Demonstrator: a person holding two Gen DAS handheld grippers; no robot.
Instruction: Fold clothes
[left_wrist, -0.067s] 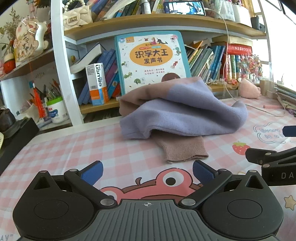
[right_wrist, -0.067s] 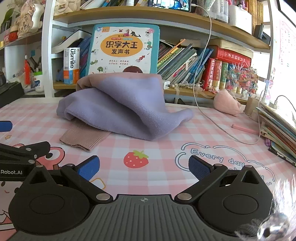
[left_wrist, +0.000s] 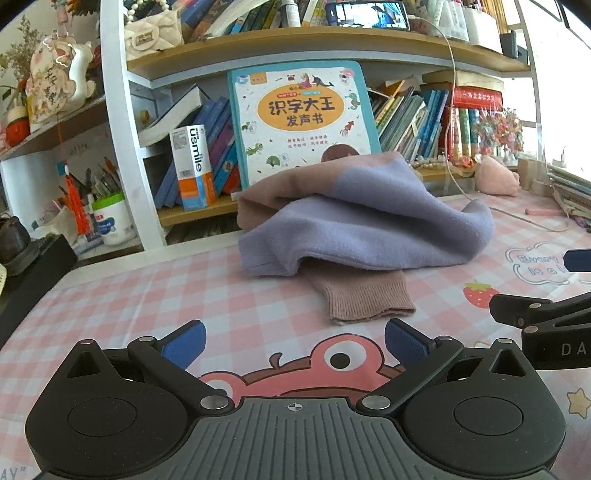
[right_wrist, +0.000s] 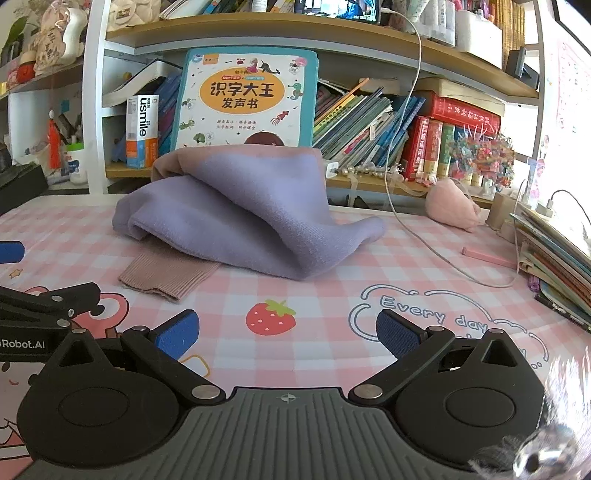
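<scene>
A lilac and dusty-pink knit sweater (left_wrist: 362, 218) lies bunched in a loose heap on the pink checked table mat (left_wrist: 147, 295), with a pink ribbed cuff (left_wrist: 365, 299) sticking out toward me. It also shows in the right wrist view (right_wrist: 240, 206), cuff (right_wrist: 166, 273) at its left. My left gripper (left_wrist: 293, 341) is open and empty, a short way in front of the cuff. My right gripper (right_wrist: 286, 330) is open and empty, to the right of the left one, in front of the heap. Each gripper's side shows in the other's view.
A bookshelf (left_wrist: 295, 66) with a big children's book (left_wrist: 299, 118) stands right behind the sweater. A white cable (right_wrist: 436, 251), a pink pen (right_wrist: 487, 256), a pink plush (right_wrist: 450, 206) and a stack of books (right_wrist: 554, 266) lie at the right.
</scene>
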